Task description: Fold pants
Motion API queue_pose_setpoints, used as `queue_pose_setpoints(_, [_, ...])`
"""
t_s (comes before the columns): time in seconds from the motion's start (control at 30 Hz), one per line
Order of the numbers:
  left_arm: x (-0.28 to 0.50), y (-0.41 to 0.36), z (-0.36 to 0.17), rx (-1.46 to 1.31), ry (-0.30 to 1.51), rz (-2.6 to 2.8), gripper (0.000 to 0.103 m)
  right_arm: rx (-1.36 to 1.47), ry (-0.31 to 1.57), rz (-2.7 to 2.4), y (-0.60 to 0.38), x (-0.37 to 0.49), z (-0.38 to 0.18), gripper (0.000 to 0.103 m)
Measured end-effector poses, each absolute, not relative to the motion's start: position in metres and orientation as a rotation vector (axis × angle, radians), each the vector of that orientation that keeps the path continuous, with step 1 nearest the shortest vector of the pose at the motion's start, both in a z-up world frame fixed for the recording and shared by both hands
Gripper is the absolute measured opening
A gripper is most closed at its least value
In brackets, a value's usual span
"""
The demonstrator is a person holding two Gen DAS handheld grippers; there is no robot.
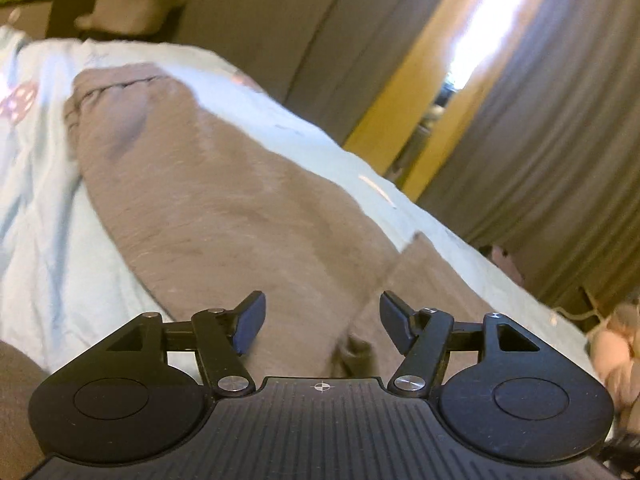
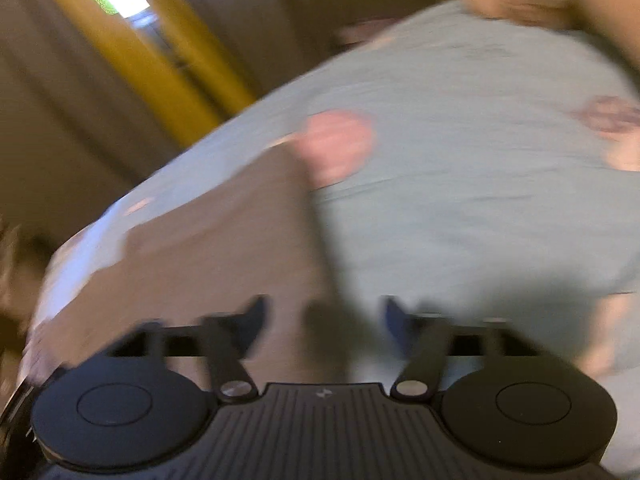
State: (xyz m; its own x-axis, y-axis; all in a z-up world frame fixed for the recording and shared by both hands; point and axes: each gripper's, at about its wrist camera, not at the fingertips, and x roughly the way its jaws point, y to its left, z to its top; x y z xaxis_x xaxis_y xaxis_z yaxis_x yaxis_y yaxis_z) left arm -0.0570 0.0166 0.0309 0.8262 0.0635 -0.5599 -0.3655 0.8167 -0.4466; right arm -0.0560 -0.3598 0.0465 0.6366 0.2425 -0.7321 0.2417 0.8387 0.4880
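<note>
Tan-grey pants (image 1: pixel 224 192) lie stretched along a light blue bed sheet (image 1: pixel 40 220), the waistband at the far end. A folded edge of the pants runs toward the near end. My left gripper (image 1: pixel 322 322) hovers over that near end, open, its blue pads (image 1: pixel 250 326) apart with only the cloth below them. The right wrist view is blurred. It shows the pants (image 2: pixel 224 240) to the left and the sheet (image 2: pixel 460 160) to the right. My right gripper (image 2: pixel 324 320) stands open over the pants' edge, with no cloth pinched that I can make out.
Grey curtains (image 1: pixel 560 160) and a yellow frame (image 1: pixel 420 100) stand beyond the bed's far edge. A pale soft heap (image 1: pixel 132 4) sits past the waistband end. The sheet carries a pink print (image 2: pixel 340 144). Blurred clutter (image 1: pixel 616 344) lies off the bed's right side.
</note>
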Motion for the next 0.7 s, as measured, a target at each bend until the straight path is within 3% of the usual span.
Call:
queue_pose_setpoints(0.3, [-0.043, 0.032, 0.011, -0.557, 0.699, 0.199, 0.071, 0.226, 1.137, -0.048, -0.294, -0.025, 0.024, 0.040])
queue_pose_setpoints(0.4, [-0.040, 0.026, 0.003, -0.531, 0.754, 0.177, 0.073, 0.106, 1.157, -0.089, -0.292, -0.027, 0.021, 0.075])
queue_pose_setpoints(0.5, [-0.036, 0.024, -0.003, -0.533, 0.807, 0.130, 0.075, 0.161, 1.201, -0.076, -0.313, -0.028, 0.019, 0.077])
queue_pose_setpoints(0.53, [-0.035, 0.022, -0.004, -0.526, 0.820, 0.118, 0.076, 0.130, 1.202, -0.082, -0.315, -0.028, 0.020, 0.084])
queue_pose_setpoints(0.7, [-0.033, -0.003, 0.000, -0.339, 0.858, 0.069, 0.076, -0.080, 1.142, -0.155, -0.313, -0.037, 0.029, 0.096])
